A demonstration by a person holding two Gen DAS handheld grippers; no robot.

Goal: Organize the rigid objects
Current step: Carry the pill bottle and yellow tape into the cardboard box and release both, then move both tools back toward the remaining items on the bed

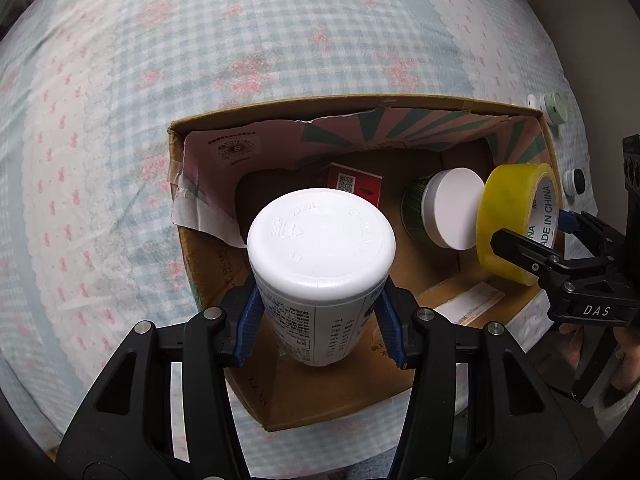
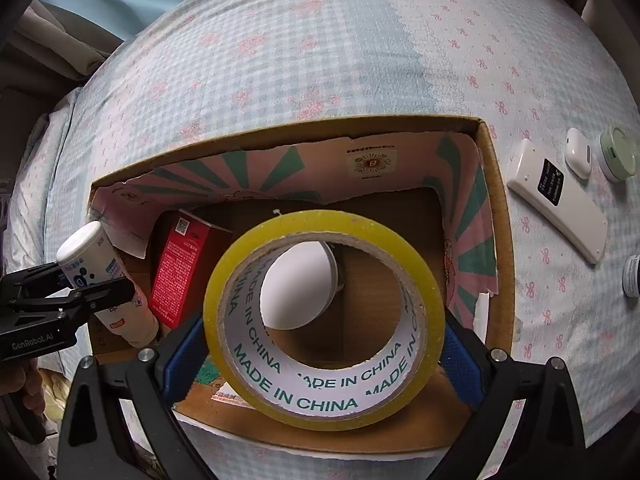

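Observation:
An open cardboard box [image 1: 176, 216] [image 2: 500, 216] sits on a checked bedspread. My left gripper [image 1: 318, 324] is shut on a white bottle [image 1: 320, 252], held over the box's left part; the bottle also shows in the right wrist view [image 2: 100, 276]. My right gripper [image 2: 324, 348] is shut on a roll of yellow tape [image 2: 324, 356], held over the box's right part; the tape also shows in the left wrist view [image 1: 516, 220]. Inside the box stand a red carton [image 1: 354, 184] [image 2: 178, 276] and a jar with a white lid [image 1: 452, 212] [image 2: 298, 284].
On the bedspread right of the box lie a white remote [image 2: 556, 204], a small white case [image 2: 578, 152], a round pale-green tin [image 2: 618, 152] [image 1: 554, 106] and a small dark jar [image 2: 632, 276] [image 1: 574, 184]. The bed's edge runs along the near side.

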